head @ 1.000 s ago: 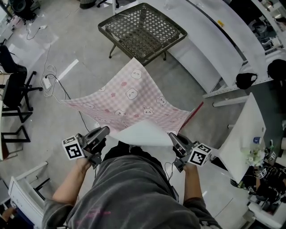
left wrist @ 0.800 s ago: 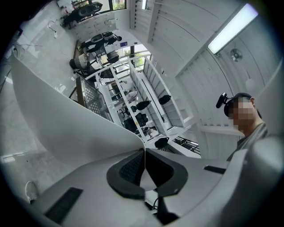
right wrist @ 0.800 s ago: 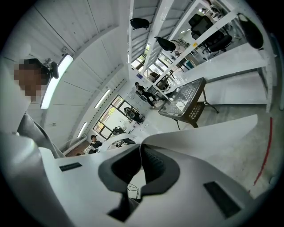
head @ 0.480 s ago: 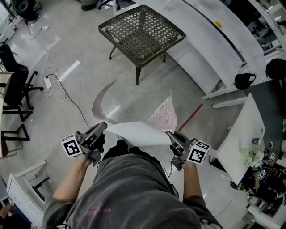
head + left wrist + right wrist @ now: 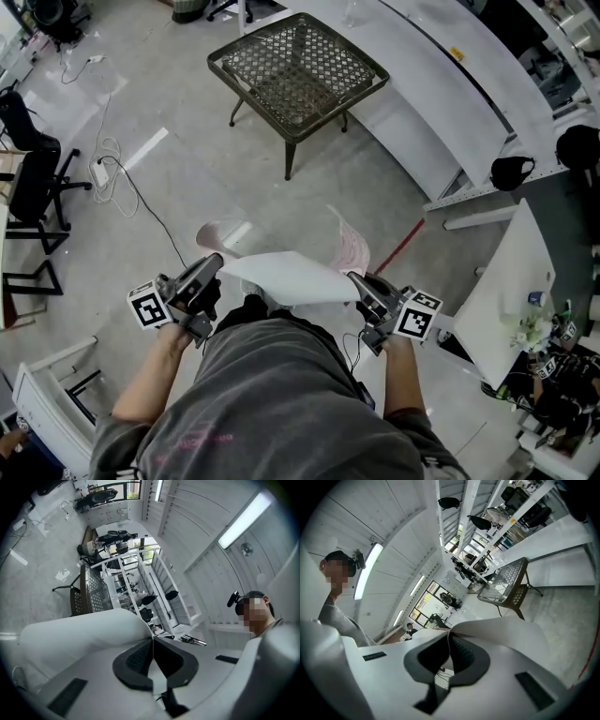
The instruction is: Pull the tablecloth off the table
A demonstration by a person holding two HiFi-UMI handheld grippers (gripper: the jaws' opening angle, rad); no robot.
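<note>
The tablecloth [image 5: 291, 277] sags between the left gripper [image 5: 217, 263] and right gripper [image 5: 355, 279], each pinched tight on its near edge, well apart from the mesh table [image 5: 298, 64] at 12 o'clock. It seems light, limp and billowy, so edge grips suit it.

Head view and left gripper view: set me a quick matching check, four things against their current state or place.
Things:
1. tablecloth
2. mesh table
3. left gripper
4. red floor line

States or places:
a. top bare
b. shut on the cloth's edge
c. lifted, white underside up
d. just right of the cloth

Pairs: 1-c, 2-a, 3-b, 4-d.
</note>
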